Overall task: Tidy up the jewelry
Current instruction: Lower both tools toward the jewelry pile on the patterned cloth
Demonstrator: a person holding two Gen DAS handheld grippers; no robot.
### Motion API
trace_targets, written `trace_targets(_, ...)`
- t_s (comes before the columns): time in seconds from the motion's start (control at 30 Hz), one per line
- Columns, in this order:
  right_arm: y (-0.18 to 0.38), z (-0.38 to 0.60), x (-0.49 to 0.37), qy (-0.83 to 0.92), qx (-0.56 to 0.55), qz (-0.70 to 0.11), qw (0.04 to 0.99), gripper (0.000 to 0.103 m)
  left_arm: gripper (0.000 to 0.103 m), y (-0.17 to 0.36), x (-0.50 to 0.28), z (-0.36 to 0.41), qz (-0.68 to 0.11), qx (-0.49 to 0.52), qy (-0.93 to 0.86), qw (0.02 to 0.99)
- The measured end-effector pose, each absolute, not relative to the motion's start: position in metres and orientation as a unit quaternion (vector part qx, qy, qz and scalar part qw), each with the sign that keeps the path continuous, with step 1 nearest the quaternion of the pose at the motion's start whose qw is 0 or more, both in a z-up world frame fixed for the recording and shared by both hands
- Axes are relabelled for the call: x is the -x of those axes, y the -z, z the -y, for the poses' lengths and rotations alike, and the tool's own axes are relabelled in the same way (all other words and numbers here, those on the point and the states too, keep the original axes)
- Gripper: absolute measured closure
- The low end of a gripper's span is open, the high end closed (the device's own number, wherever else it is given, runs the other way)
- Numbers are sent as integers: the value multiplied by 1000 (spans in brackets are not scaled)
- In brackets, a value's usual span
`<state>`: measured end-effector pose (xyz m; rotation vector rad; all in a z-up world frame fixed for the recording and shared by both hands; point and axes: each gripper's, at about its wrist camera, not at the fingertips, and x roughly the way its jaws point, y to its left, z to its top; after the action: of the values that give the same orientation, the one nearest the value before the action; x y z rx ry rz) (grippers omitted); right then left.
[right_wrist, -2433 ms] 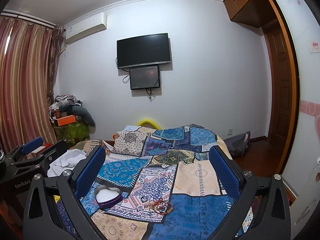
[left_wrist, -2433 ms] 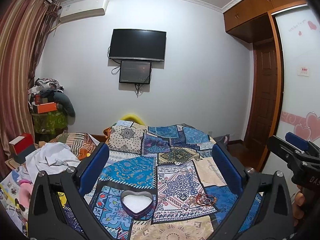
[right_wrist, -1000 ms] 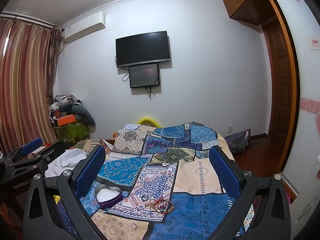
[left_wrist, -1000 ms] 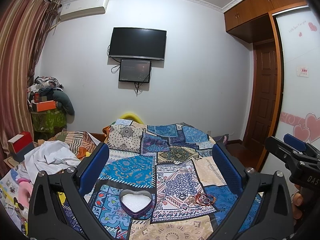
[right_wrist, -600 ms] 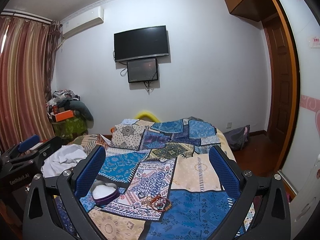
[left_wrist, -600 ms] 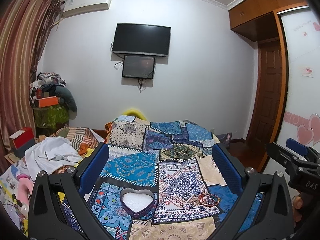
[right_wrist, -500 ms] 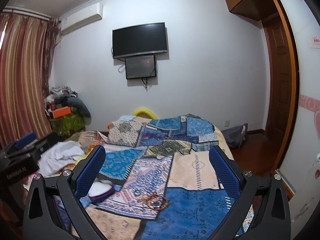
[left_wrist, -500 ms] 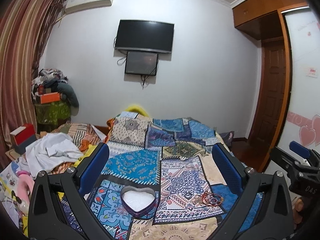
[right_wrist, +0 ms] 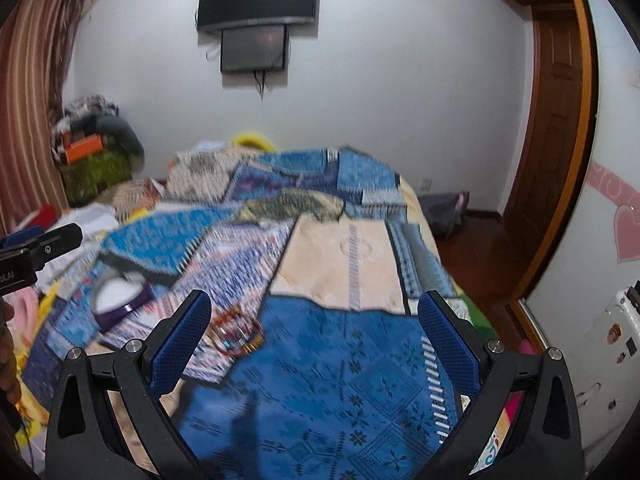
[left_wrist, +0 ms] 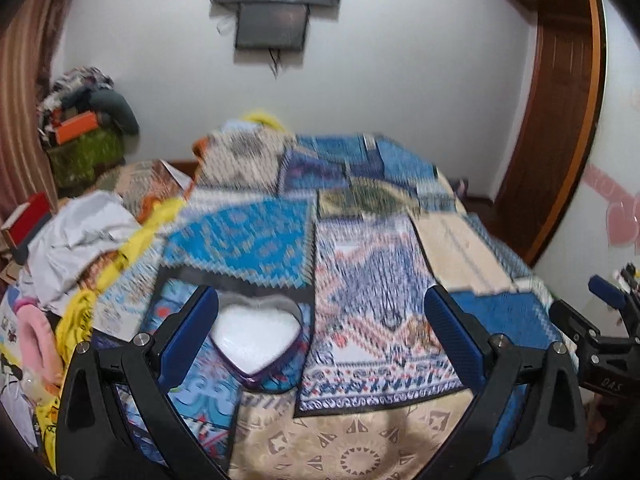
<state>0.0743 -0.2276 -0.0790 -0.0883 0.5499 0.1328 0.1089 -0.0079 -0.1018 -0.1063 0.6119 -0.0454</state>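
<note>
Bangles (right_wrist: 236,332): small cluster of thin rings, red, orange and gold by the look, blurred in both views. They lie loose on the quilt (right_wrist: 340,364), just ahead of the right claw (right_wrist: 314,334) and close beside its left finger, not between the tips. In the left wrist view only a faint smear beside that claw's right finger may be them; I cannot tell for sure.

Handling, as a judgement: light, stiff hoops, probably smooth and slippery, possibly brittle if glass or plastic. Rings that overlap will likely slide apart or scatter if nudged. Best hold: pinch across the stacked rims at one side of the cluster, so several rings are caught together. The soft quilt gives, which should let a finger dig under the rims.

Box (left_wrist: 256,338): heart-shaped, purple wall, white lining, open, nothing seen inside. It sits just ahead of the left claw (left_wrist: 320,334), touching or nearly touching its left finger in that view; from the right claw it lies forward and to the left, past the bangles. Likely the place for the jewelry.

Right claw: jaws wide, holding nothing.
Left claw: jaws wide, holding nothing.

Laundry (left_wrist: 76,236): white heap, far left of the left claw, apart from the work.
</note>
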Motion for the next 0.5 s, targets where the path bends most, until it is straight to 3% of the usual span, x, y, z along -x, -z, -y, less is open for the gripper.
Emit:
trace_targets(0.2, 107, 235, -95, -90, 32, -333, 938, 1, 1, 136, -128, 21, -353, 47, 54, 933)
trace_targets(0.37, 121, 230, -103, -110, 37, -349, 930, 1, 22, 156, -142, 34, -384, 33, 79, 919)
trace_targets(0.5, 120, 226, -106, -135, 32, -347, 928, 11, 39, 164, -152, 42, -395, 28, 103, 912)
